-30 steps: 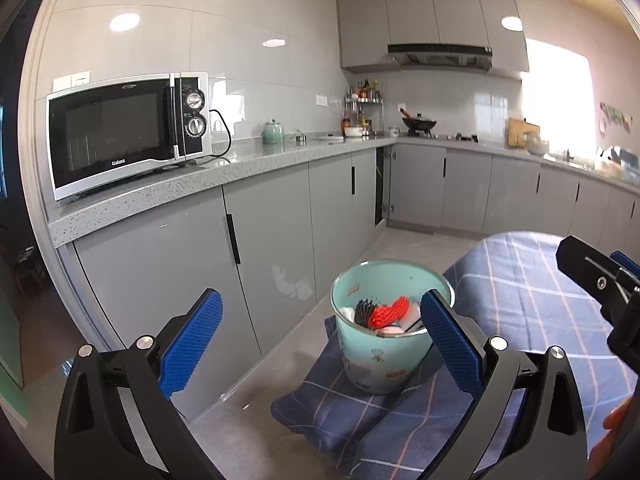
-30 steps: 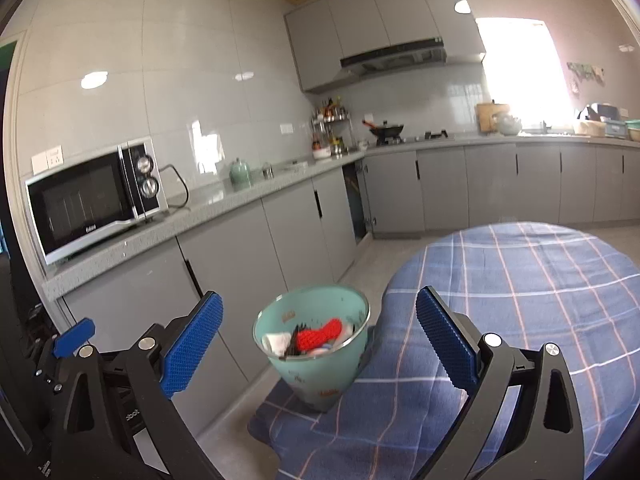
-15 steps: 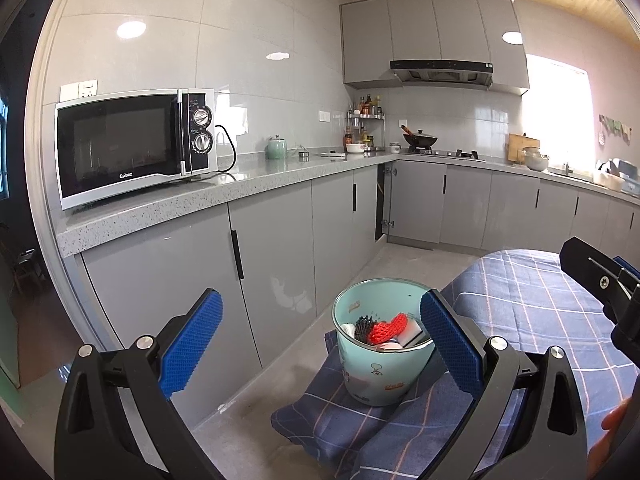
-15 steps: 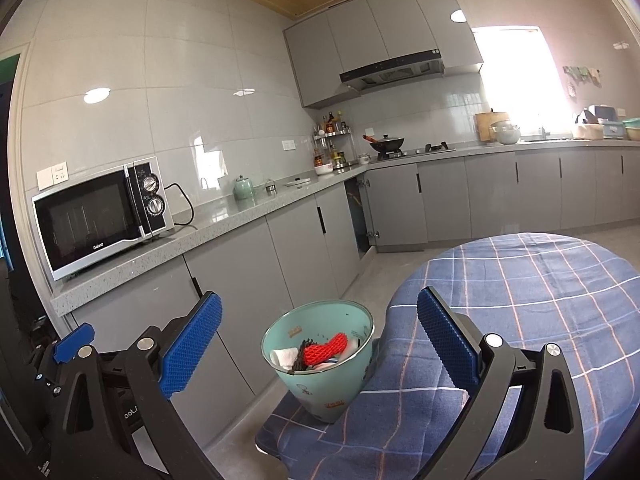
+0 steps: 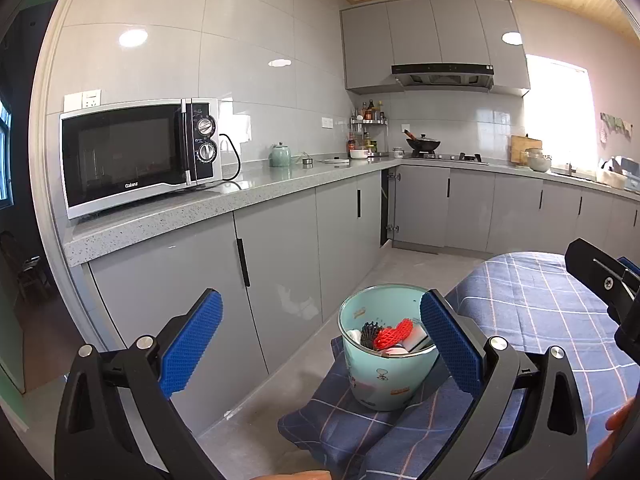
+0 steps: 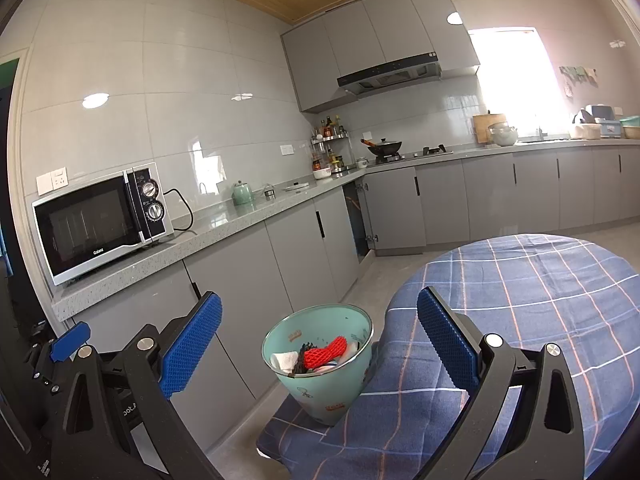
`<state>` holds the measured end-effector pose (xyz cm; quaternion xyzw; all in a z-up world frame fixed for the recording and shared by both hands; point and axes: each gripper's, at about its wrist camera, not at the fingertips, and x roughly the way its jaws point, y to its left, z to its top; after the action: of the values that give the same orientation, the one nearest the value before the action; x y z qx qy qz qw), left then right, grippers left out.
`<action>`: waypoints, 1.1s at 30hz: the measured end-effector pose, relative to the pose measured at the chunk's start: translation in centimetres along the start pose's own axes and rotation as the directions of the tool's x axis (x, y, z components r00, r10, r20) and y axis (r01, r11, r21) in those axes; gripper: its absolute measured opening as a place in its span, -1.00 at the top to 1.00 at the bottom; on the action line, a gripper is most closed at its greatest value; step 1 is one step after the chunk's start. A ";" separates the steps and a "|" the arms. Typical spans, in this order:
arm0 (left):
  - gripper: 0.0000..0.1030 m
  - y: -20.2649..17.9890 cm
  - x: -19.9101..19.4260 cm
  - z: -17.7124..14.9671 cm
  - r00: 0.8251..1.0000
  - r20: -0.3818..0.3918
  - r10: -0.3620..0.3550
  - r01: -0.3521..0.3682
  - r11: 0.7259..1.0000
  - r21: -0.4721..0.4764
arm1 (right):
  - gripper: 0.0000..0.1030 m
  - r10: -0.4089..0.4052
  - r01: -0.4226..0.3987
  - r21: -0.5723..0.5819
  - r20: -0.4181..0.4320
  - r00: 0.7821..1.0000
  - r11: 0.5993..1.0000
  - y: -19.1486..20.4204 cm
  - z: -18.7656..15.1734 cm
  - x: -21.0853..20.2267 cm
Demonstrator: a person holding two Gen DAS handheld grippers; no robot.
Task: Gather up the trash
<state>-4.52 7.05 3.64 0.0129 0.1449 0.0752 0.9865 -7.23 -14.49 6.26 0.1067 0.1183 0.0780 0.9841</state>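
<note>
A mint-green trash bin (image 5: 384,376) stands on the hanging edge of the blue plaid tablecloth; it also shows in the right wrist view (image 6: 324,384). Inside it lie a red foam net (image 5: 394,330), a black item and white scraps (image 6: 285,360). My left gripper (image 5: 320,344) is open and empty, above and in front of the bin. My right gripper (image 6: 318,340) is open and empty, raised back from the bin. Part of the right gripper shows at the right edge of the left wrist view (image 5: 604,280).
A round table with a blue plaid cloth (image 6: 520,300) fills the right. Grey kitchen cabinets (image 5: 280,264) run along the left under a speckled counter with a microwave (image 5: 136,156). A grey floor strip (image 5: 400,268) lies between table and cabinets.
Both grippers have lifted and drawn back from the bin, so it sits lower and smaller in both views. Both stay open and empty.
</note>
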 end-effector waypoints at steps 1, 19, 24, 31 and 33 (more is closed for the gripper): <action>-0.89 0.0 0.0 0.0 1.000 0.000 -0.001 0.001 1.000 -0.002 | -0.87 0.001 -0.001 -0.002 -0.002 1.000 1.000 0.0 0.0 0.0; -0.89 0.1 0.1 0.2 1.000 -0.009 -0.009 0.009 1.000 -0.004 | -0.87 -0.002 0.002 0.001 -0.007 1.000 1.000 0.1 -0.1 0.0; -0.89 0.2 0.1 0.2 1.000 -0.006 -0.006 0.006 1.000 -0.006 | -0.87 -0.002 0.002 0.000 -0.008 1.000 1.000 0.1 -0.1 0.1; -0.89 0.2 0.1 0.2 1.000 -0.006 -0.006 0.006 1.000 -0.004 | -0.87 -0.004 0.004 0.001 -0.012 1.000 1.000 0.1 -0.1 0.2; -0.89 0.1 0.1 0.1 1.000 -0.006 -0.006 0.006 1.000 -0.002 | -0.87 -0.004 0.004 0.003 -0.010 1.000 1.000 0.1 -0.1 0.2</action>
<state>-4.40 7.15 3.71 0.0112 0.1478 0.0723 0.9863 -7.09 -14.37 6.11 0.1074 0.1237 0.0765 0.9835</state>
